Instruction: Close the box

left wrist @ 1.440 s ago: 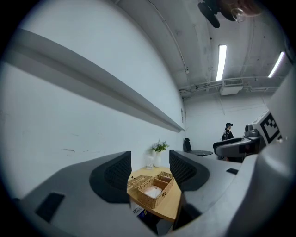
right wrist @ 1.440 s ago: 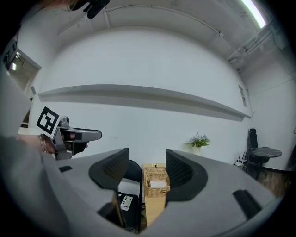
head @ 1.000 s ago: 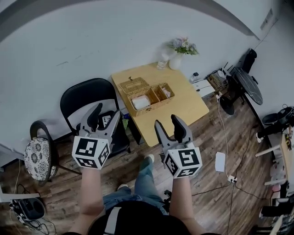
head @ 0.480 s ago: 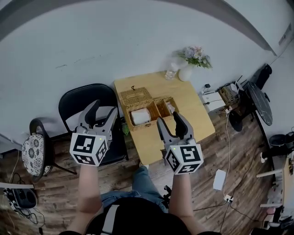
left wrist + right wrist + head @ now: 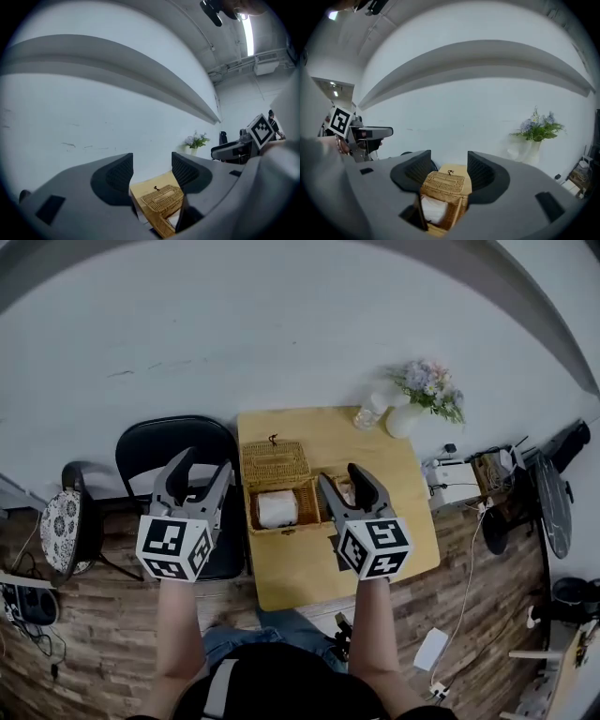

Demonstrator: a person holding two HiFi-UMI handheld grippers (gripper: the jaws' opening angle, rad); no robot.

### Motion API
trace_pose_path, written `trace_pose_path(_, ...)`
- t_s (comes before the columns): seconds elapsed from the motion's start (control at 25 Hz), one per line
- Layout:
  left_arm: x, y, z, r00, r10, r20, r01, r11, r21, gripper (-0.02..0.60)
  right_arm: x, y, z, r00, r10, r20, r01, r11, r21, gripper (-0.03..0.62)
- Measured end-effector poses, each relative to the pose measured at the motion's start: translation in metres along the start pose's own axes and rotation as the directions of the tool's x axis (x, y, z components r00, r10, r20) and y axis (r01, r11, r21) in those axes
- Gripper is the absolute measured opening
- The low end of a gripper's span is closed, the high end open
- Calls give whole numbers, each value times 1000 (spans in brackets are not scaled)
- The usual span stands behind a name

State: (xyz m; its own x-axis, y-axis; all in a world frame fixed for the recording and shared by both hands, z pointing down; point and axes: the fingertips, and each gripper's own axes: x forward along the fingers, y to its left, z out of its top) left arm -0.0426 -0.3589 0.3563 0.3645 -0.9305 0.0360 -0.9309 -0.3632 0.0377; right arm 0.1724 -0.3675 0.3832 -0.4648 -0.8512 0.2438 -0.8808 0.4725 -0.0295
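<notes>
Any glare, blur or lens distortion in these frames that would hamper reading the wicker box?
Head view: even light, sharp, the wicker box clear, edges mildly bowed. Left gripper view: strong fisheye with black corners, the ceiling light blown out. Right gripper view: same fisheye, the wall ledge bent into an arc, box sharp.

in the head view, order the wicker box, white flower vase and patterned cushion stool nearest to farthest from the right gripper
1. Woven wicker box, just left of the right gripper.
2. White vase of flowers, far right corner of the table.
3. Patterned cushion stool, far left on the floor.
</notes>
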Motion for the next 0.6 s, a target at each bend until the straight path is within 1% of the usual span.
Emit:
trace_pose_path(0.12, 12, 3, -11, 999, 50, -19, -51, 999, -14, 261, 32, -16, -10, 996, 68, -63, -69, 998, -12, 253)
trace_pose_path(0.2, 17, 6, -16, 996, 87, -31, -87, 996, -18, 261, 53, -22, -16, 985, 133, -114, -135, 991, -9, 253)
trace_pose_path(0.28, 22, 8, -21, 992, 117, -39, -118, 993, -22, 261, 74, -25, -25, 963, 199, -182, -203, 979, -6, 253)
trace_pose_path(0.4, 26, 8, -28, 988, 145, -56, -146, 989, -20, 261, 102, -31, -42, 918, 269, -290, -284, 959, -8, 253)
trace_pose_path(0.52, 30, 9, -35, 984, 158, -79, -160, 987, -16, 261, 127, -37, -58, 879, 305, -366, -329, 944, -2, 249)
trace_pose_path(0.6, 33, 12, -40, 981, 169, -94, -171, 985, -18, 261, 142, -43, -67, 864, 304, -400, -338, 941, -15, 220)
